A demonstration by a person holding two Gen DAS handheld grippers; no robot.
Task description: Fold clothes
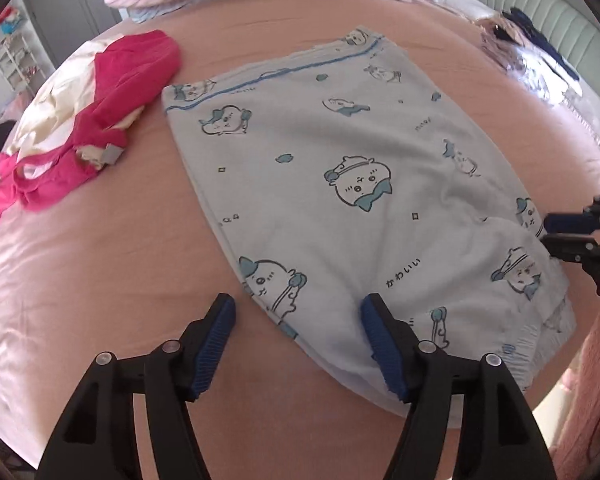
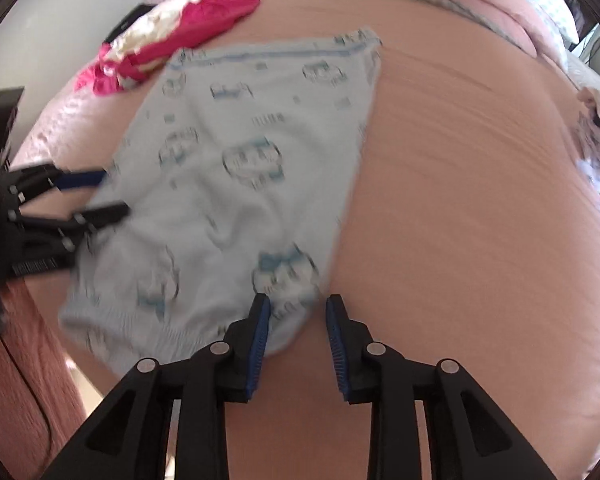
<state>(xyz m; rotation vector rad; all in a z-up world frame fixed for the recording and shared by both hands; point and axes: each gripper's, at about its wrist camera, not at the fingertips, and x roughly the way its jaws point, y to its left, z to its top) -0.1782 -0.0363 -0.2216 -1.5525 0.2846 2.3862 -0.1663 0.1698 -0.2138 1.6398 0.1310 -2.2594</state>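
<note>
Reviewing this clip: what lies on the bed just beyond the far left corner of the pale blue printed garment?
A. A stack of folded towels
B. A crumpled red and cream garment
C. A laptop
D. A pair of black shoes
B: the left wrist view shows a crumpled red and cream garment lying on the pink bed beside the printed garment.

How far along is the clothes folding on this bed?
Partly done, it seems. The pale blue cartoon-print garment lies flat on the pink bedsheet, apparently folded at least once. In hand: the left claw stands open over its near edge, and the right claw is open at its corner, neither gripping. Left: the crumpled pink and cream clothes beside it look untouched.
</note>
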